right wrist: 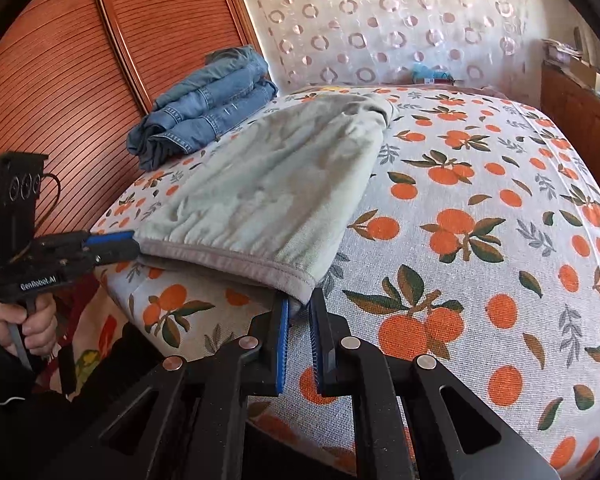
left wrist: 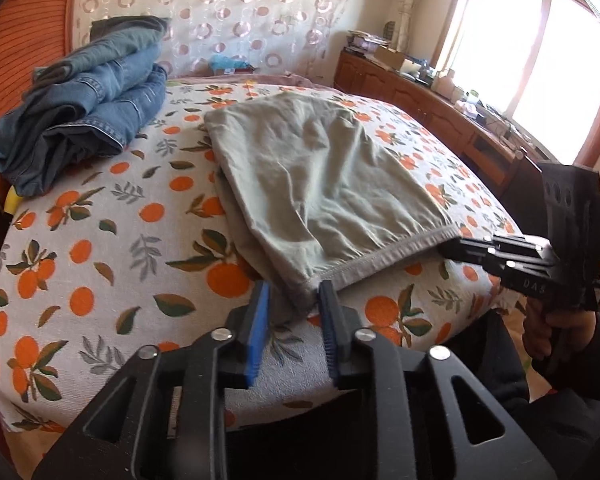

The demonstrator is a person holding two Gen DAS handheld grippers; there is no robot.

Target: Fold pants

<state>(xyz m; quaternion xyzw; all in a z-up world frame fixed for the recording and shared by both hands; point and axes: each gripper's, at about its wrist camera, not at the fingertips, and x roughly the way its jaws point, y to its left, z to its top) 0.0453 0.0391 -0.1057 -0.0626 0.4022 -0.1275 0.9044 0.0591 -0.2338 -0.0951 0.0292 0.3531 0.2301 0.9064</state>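
Grey-green pants (left wrist: pixel 320 168) (right wrist: pixel 268 184) lie folded lengthwise on the orange-print bed sheet (left wrist: pixel 100 240), waistband towards me. My left gripper (left wrist: pixel 294 292) stands open around the waistband's left corner. The cloth sits between the blue pads (left wrist: pixel 260 308) with a gap showing on one side. In the right wrist view the left gripper (right wrist: pixel 134 244) is at that same corner. My right gripper (right wrist: pixel 300 300) is shut on the waistband's right corner. It also shows in the left wrist view, the right gripper (left wrist: pixel 446 246) reaching in from the right.
A pile of folded blue jeans (left wrist: pixel 88 100) (right wrist: pixel 208 104) lies at the bed's far left by the wooden headboard (right wrist: pixel 60 80). A low wooden cabinet (left wrist: pixel 440 108) with clutter runs under the window (left wrist: pixel 540 60) on the right. A patterned curtain (left wrist: pixel 220 12) hangs behind the bed.
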